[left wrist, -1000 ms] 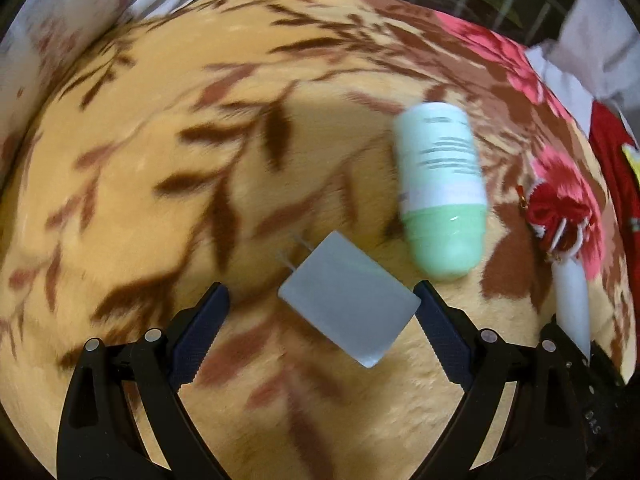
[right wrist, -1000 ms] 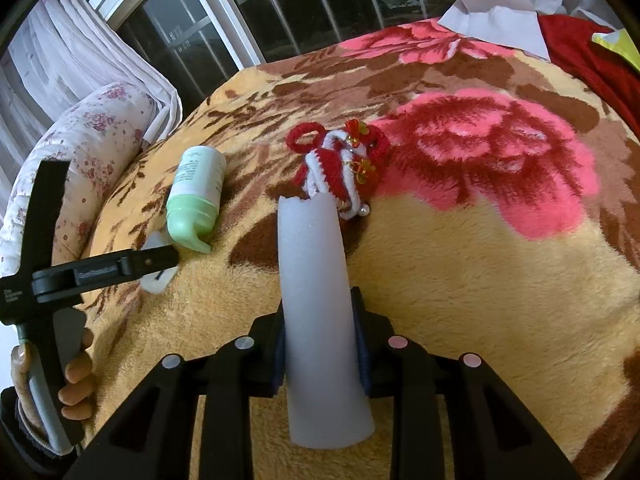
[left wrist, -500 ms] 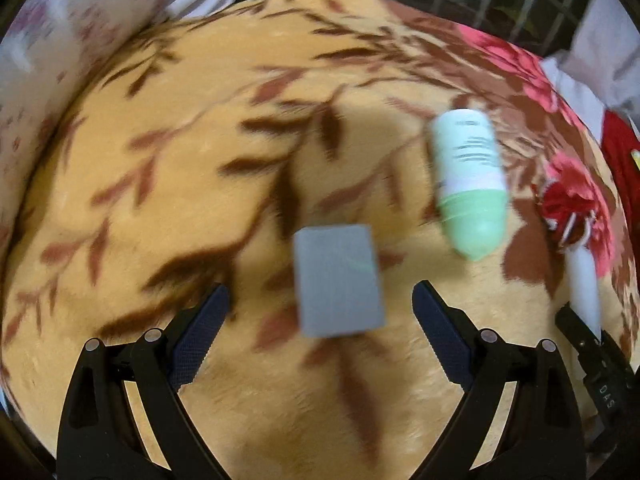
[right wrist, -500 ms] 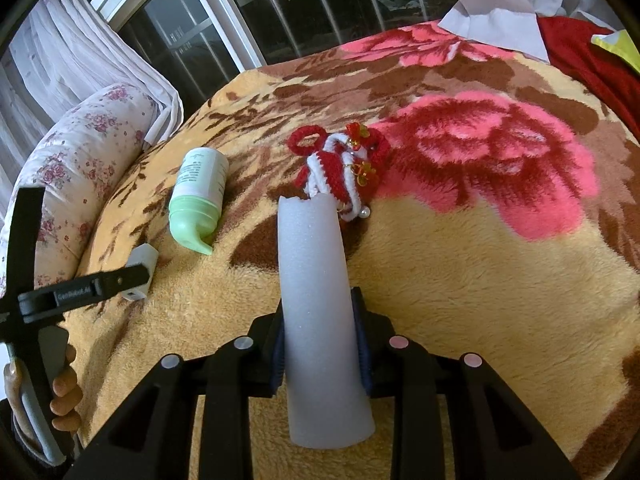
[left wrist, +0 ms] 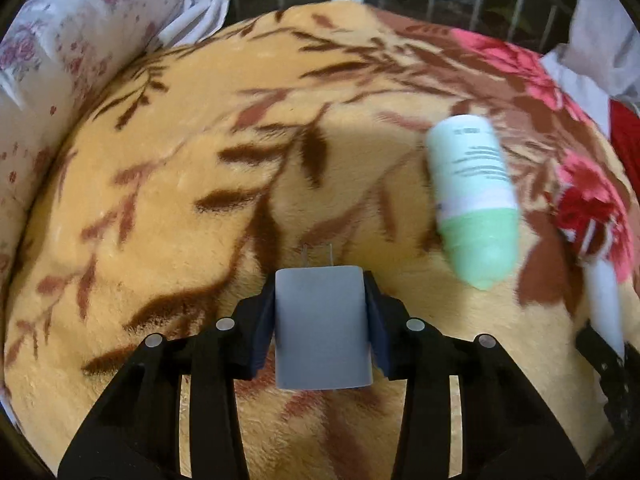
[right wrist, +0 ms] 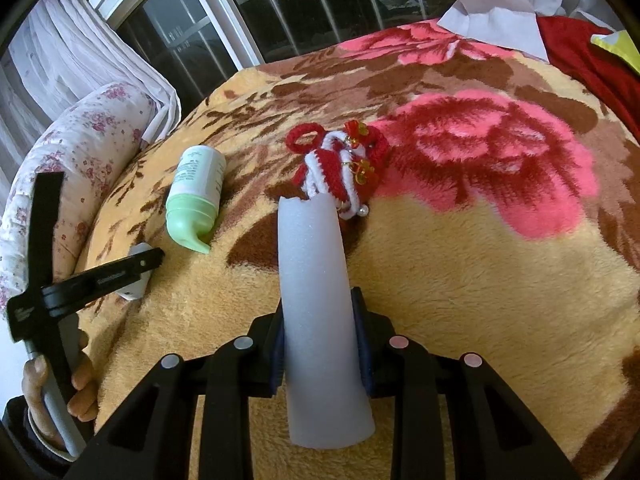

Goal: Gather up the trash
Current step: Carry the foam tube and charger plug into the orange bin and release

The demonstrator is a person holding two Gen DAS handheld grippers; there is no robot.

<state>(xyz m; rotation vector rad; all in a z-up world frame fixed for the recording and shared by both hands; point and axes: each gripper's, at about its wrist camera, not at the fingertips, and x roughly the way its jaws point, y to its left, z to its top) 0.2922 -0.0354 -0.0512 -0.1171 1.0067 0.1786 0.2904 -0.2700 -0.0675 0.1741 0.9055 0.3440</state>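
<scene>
My left gripper (left wrist: pixel 322 312) is shut on a grey-white plug adapter (left wrist: pixel 322 328) whose two prongs point away over the floral blanket (left wrist: pixel 168 184). The adapter also shows in the right wrist view (right wrist: pixel 136 280), partly behind the left gripper (right wrist: pixel 100 276). My right gripper (right wrist: pixel 320 344) is shut on a white foam tube (right wrist: pixel 316 304) that sticks forward. A green and white bottle (left wrist: pixel 472 196) lies on its side to the right of the adapter; it also shows in the right wrist view (right wrist: pixel 196 196). A red and white yarn ornament (right wrist: pixel 340 168) lies just beyond the tube's tip.
A flowered pillow (right wrist: pixel 80 148) lies along the bed's left edge, with a barred window (right wrist: pixel 288 12) behind it. White cloth (right wrist: pixel 500 8) and red cloth (right wrist: pixel 576 48) lie at the far right. The blanket's pink flower patch (right wrist: pixel 500 160) holds nothing.
The left gripper was open with the adapter lying loose between its fingers; it has closed on the adapter, now squared up between them. The right gripper holds the tube as before.
</scene>
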